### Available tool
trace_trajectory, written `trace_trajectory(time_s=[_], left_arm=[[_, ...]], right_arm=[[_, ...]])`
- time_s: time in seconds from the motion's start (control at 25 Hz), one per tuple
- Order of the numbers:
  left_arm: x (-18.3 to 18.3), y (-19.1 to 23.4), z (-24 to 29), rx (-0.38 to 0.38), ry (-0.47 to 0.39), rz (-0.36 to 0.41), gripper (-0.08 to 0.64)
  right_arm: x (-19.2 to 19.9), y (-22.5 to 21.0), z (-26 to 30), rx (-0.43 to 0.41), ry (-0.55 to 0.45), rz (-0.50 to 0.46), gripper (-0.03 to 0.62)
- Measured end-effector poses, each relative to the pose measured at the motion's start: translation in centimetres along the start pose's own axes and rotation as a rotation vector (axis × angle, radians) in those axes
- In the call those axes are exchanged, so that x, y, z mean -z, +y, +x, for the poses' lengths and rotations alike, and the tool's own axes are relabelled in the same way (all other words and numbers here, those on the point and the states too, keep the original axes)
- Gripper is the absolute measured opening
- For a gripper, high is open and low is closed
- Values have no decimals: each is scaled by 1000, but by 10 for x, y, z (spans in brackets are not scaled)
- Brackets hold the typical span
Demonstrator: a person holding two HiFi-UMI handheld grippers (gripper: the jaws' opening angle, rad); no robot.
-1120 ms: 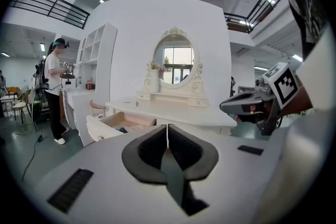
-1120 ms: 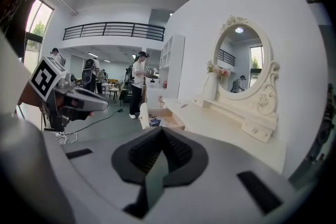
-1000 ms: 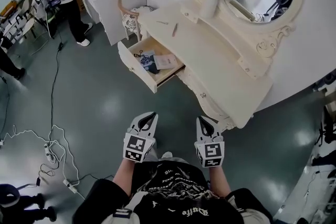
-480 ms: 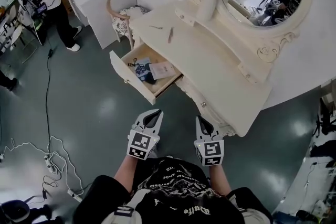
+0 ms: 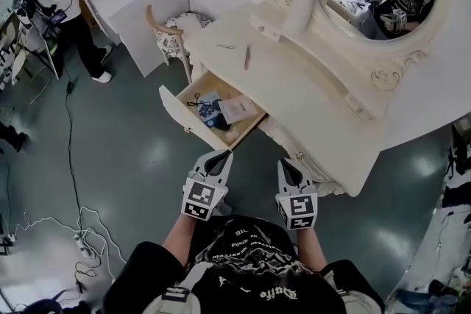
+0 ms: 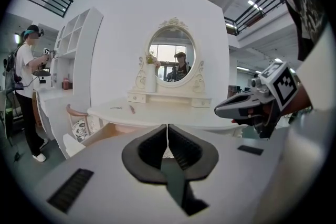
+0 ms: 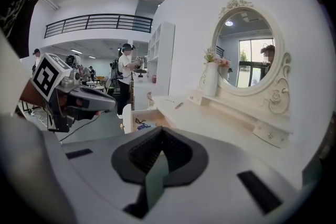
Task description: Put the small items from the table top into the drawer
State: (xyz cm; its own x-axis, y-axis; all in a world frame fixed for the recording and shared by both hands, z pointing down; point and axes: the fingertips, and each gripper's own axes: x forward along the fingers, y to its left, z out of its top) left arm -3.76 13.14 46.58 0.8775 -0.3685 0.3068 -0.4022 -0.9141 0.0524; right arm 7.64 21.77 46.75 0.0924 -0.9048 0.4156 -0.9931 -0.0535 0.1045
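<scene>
We hold the left gripper (image 5: 223, 155) and the right gripper (image 5: 284, 165) side by side, each with its jaws pressed together on nothing. Just ahead of the left gripper stands the open cream wooden drawer (image 5: 175, 108). Farther ahead, on the cream dressing table top (image 5: 309, 77), lie a slim brown stick (image 5: 247, 56) and a small thin grey piece (image 5: 225, 46).

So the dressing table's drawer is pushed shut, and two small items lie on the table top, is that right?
No, the drawer stands pulled open, as the head view shows. Two small things, a dark stick and a thinner piece, do lie on the table top.
</scene>
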Motion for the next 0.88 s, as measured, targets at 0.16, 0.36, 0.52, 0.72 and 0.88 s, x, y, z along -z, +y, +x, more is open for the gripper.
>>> trace_trajectory(time_s=[0.16,0.36,0.52,0.72,0.88], left_arm=[[-2,26,1,9,1,13,21],[-1,47,3,33,9,22,21],[-1,55,4,45,12,29,20],[1,63,6,48,14,16,21],[3,70,7,29,21,-8,21]], right_arm=[[-7,11,18,20,6,-26,11],[-14,19,31,48,-3,28,11],[-14,21,38,60,12,30,11],[-19,17,45,69,9,41,11],[-16,17,52,53,28,50,11]])
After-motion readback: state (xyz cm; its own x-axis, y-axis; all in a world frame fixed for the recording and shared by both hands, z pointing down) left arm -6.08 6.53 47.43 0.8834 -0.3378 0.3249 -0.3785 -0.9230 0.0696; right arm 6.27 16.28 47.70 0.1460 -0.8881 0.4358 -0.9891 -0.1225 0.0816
